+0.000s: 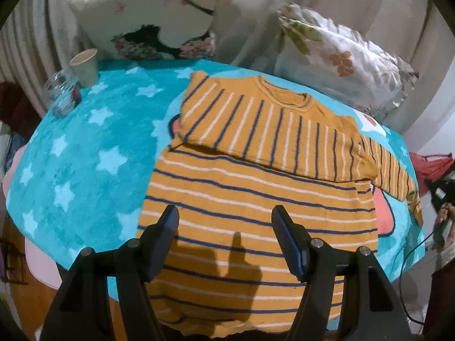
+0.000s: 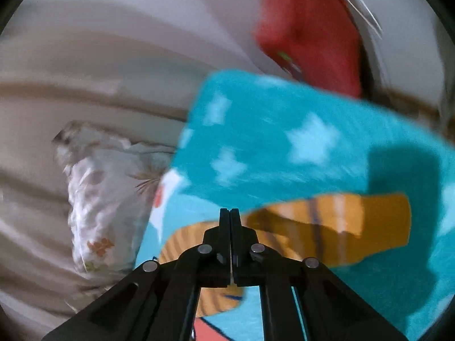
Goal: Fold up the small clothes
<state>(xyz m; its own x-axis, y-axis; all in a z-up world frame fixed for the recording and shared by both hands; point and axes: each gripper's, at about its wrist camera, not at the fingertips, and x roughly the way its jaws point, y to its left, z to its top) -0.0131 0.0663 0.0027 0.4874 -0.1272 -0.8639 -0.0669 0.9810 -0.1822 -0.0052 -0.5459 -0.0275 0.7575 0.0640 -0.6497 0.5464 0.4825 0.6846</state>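
A small mustard sweater (image 1: 256,199) with navy and white stripes lies flat on a teal star blanket (image 1: 85,147). Its left sleeve is folded across the chest; its right sleeve (image 1: 395,176) hangs toward the blanket's right edge. My left gripper (image 1: 226,218) is open and empty, hovering above the sweater's lower body. In the blurred right wrist view my right gripper (image 2: 229,213) has its fingers pressed together just above the sleeve (image 2: 327,227), which lies on the blanket (image 2: 284,142). I cannot tell whether any cloth is pinched.
A paper cup (image 1: 84,66) and a glass jar (image 1: 61,93) stand at the blanket's far left corner. Two pillows (image 1: 148,17) (image 1: 341,62) lean against the curtain behind. A red cloth (image 2: 310,28) hangs beyond the blanket's right edge.
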